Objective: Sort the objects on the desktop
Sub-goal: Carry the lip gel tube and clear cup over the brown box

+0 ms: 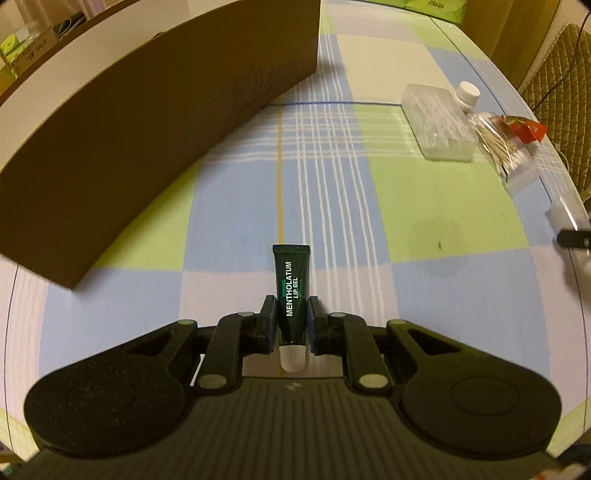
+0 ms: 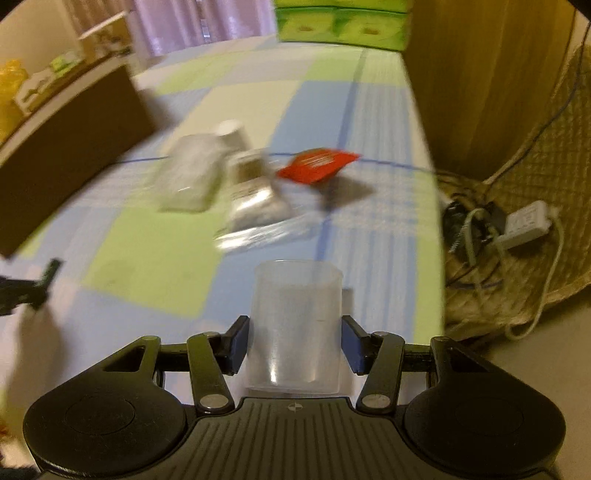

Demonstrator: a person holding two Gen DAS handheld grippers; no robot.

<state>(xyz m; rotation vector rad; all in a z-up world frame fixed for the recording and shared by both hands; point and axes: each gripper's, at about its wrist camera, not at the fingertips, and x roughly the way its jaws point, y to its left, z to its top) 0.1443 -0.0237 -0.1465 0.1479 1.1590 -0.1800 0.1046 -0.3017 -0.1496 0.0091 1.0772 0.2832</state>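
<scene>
Left claw (image 1: 291, 317) grips lip gel tube (image 1: 291, 291) — brown box (image 1: 147, 129) stands beside

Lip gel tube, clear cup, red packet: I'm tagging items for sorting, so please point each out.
Lip gel tube (image 1: 291, 295), left wrist view, on the printed label.
Clear cup (image 2: 295, 325), right wrist view, on its side wall.
Red packet (image 2: 317, 164), right wrist view, on its blurred middle.

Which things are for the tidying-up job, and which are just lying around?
For the job: lip gel tube in the left tool; clear plastic cup in the right tool; cotton swab box; white-capped bottle; red packet; brown box.

Lying about: cables and adapter; green tissue packs.
</scene>
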